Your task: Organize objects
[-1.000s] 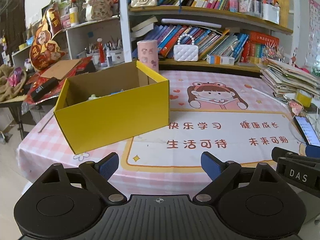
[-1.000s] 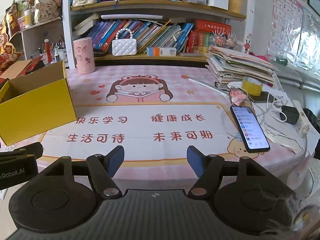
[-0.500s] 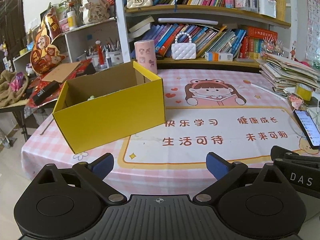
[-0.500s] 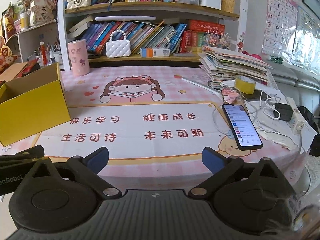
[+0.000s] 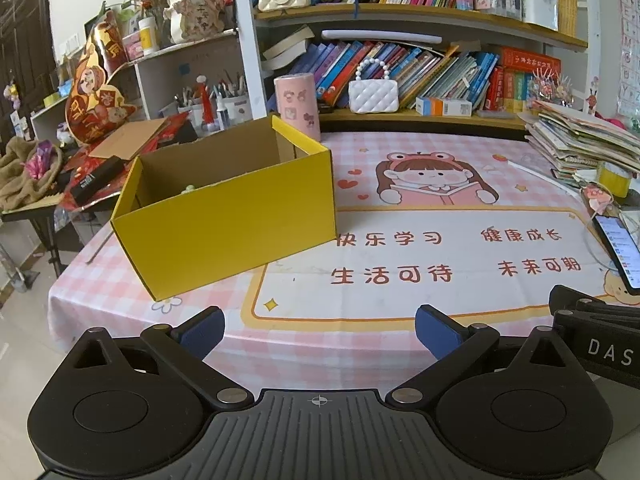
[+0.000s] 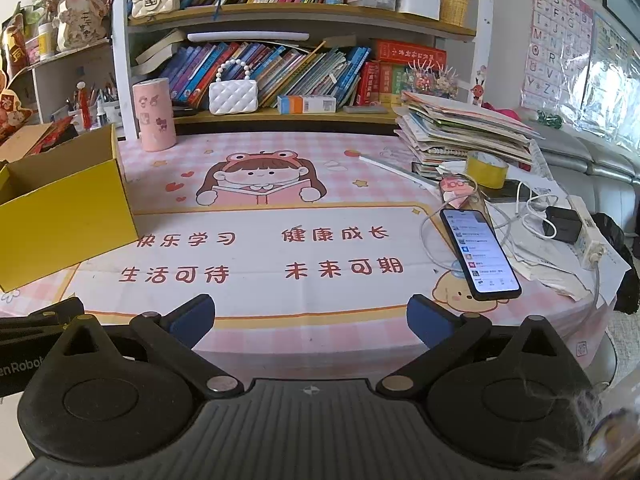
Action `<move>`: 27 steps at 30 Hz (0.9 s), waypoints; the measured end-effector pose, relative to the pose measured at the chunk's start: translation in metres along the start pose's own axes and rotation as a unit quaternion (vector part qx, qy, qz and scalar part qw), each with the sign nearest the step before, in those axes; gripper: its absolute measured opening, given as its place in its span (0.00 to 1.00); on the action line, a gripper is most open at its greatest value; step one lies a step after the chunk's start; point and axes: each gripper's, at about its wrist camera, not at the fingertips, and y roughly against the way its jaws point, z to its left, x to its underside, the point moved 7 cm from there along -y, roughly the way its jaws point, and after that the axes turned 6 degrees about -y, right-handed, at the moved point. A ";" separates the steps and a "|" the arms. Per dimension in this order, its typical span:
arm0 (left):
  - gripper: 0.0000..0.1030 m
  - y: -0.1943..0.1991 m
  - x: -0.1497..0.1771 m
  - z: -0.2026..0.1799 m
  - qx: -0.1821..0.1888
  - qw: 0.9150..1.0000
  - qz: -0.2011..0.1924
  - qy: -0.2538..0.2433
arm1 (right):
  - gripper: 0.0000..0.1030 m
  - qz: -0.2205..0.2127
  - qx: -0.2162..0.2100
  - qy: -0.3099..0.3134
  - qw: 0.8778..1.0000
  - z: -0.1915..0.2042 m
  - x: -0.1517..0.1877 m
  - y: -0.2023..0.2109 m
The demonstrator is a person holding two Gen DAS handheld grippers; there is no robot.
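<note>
An open yellow cardboard box (image 5: pixel 232 220) stands on the left of the pink checked tablecloth (image 5: pixel 400 168); a small pale green object (image 5: pixel 188 189) peeks over its near wall. The box also shows at the left in the right wrist view (image 6: pixel 64 216). My left gripper (image 5: pixel 320 330) is open and empty, held back at the table's near edge, below and right of the box. My right gripper (image 6: pixel 310 316) is open and empty at the near edge, beside the left one.
A phone (image 6: pixel 478 254) with its screen lit lies at the right with cables (image 6: pixel 532 208) and a charger (image 6: pixel 562 224). A yellow tape roll (image 6: pixel 486 168) and a paper stack (image 6: pixel 460 128) sit behind it. A pink cylinder (image 6: pixel 154 116) stands by the bookshelf (image 6: pixel 304 60).
Both grippers have opened wider and drawn back a little from the table, so the box and tabletop look slightly farther away. Nothing on the table has moved.
</note>
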 end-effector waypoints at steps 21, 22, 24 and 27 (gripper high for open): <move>1.00 -0.001 0.002 0.003 -0.002 1.000 0.004 0.012 | 1.00 0.006 0.004 0.008 1.000 0.005 -0.001 -0.004; 1.00 -0.001 0.002 0.003 0.001 1.000 0.005 0.013 | 1.00 0.007 0.005 0.008 1.000 0.005 -0.001 -0.005; 1.00 -0.002 0.001 0.002 0.001 1.000 0.004 0.015 | 1.00 0.008 0.005 0.011 1.000 0.006 -0.002 -0.007; 1.00 -0.005 0.000 0.003 -0.001 1.000 0.008 0.019 | 1.00 0.010 0.003 0.018 1.000 0.006 -0.004 -0.010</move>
